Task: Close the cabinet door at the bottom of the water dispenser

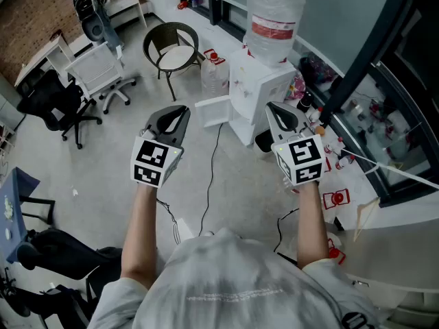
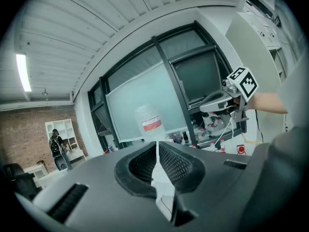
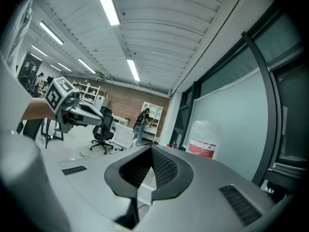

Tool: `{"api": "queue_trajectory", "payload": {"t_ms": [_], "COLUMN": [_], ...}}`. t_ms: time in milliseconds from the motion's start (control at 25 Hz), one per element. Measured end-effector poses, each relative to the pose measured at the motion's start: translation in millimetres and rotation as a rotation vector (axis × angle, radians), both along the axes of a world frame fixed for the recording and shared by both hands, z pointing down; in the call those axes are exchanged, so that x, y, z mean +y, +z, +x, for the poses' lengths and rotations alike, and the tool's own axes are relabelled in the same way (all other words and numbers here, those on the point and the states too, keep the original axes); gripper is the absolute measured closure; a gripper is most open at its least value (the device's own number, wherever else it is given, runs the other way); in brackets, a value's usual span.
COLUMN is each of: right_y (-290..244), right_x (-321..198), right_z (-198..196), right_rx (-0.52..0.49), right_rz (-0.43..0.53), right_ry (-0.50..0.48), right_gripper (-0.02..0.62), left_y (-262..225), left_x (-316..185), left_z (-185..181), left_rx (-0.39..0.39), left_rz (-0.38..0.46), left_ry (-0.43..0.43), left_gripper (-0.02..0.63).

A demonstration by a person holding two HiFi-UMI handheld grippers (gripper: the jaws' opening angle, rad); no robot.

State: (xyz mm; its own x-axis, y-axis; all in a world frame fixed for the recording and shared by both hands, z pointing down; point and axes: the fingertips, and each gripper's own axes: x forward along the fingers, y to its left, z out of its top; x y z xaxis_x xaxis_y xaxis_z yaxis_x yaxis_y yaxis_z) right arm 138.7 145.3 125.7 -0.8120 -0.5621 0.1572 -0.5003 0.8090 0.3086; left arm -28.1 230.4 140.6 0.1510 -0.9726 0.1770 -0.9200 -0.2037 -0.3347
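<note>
A person holds the left gripper [image 1: 180, 111] and the right gripper [image 1: 272, 108] out at arm's length, side by side and well apart, both aimed across a pale office floor [image 1: 233, 184] at a white water dispenser [image 1: 255, 88]. Both pairs of jaws are pressed together with nothing between them: in the left gripper view the ribbed pads [image 2: 174, 162] meet along a thin seam, and the right gripper view shows the same. The dispenser stands ahead of the jaws and between the two pairs, nearer the right one, against a dark-framed glass wall [image 1: 370, 53], with a large clear bottle [image 1: 273, 19] bearing a red label upside down on its top. Its cabinet door [image 1: 214, 110], low on the unit, stands open, swung out toward the left jaws' side, so that from the head view it shows just beyond and to the right of the left jaws' tip. A thin cable [image 1: 209, 177] runs over the floor below the gap between the two grippers. Farther off, beyond the left jaws, stands a round chair [image 1: 170, 46] with a pale seat, and to the left of it a white office chair [image 1: 103, 70] and a black one [image 1: 58, 105].
</note>
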Motion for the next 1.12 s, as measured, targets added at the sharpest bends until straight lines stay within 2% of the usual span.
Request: {"api": "queue_trajectory", "payload": {"t_ms": [160, 360, 480, 520, 560, 600, 680, 880, 1120], "right_y": [5.8, 13.9, 21.9, 24.9, 27.0, 28.3, 32.1, 62.4, 85.3], "right_x": [-5.4, -5.7, -11.9, -13.2, -14.5, -16.6, -24.0, -60.5, -134.3], "right_z": [7.1, 12.6, 6.4, 2.4, -2.9, -9.5, -26.2, -80.3, -188.8], "right_rx": [-0.004, -0.076, -0.079, -0.075, -0.073, -0.069, -0.053, 0.03, 0.08], "right_rz": [-0.007, -0.043, -0.054, -0.059, -0.063, -0.064, -0.059, -0.063, -0.087], "right_ry": [-0.005, -0.032, -0.051, -0.06, -0.069, -0.077, -0.09, -0.1, -0.047], "right_gripper": [0.568, 0.568, 0.566, 0.563, 0.55, 0.524, 0.472, 0.389, 0.362], "left_y": [6.7, 21.6, 29.2, 32.0, 34.5, 36.6, 41.3, 75.6, 114.1], "left_x": [-0.5, 8.7, 6.7, 5.2, 3.0, -0.3, -10.8, -58.5, -142.3], "left_z": [4.6, 4.8, -2.5, -5.2, -9.1, -14.8, -30.5, -78.8, -185.2], "left_rx": [0.003, -0.002, 0.013, 0.02, 0.023, 0.023, 0.028, 0.055, -0.01], "left_rz": [-0.015, -0.046, -0.056, -0.062, -0.067, -0.071, -0.07, -0.106, -0.12], "left_ry": [-0.012, -0.049, -0.064, -0.061, -0.058, -0.055, -0.053, -0.01, 0.055], "left_gripper": [0.575, 0.575, 0.574, 0.557, 0.492, 0.455, 0.453, 0.421, 0.414]}}
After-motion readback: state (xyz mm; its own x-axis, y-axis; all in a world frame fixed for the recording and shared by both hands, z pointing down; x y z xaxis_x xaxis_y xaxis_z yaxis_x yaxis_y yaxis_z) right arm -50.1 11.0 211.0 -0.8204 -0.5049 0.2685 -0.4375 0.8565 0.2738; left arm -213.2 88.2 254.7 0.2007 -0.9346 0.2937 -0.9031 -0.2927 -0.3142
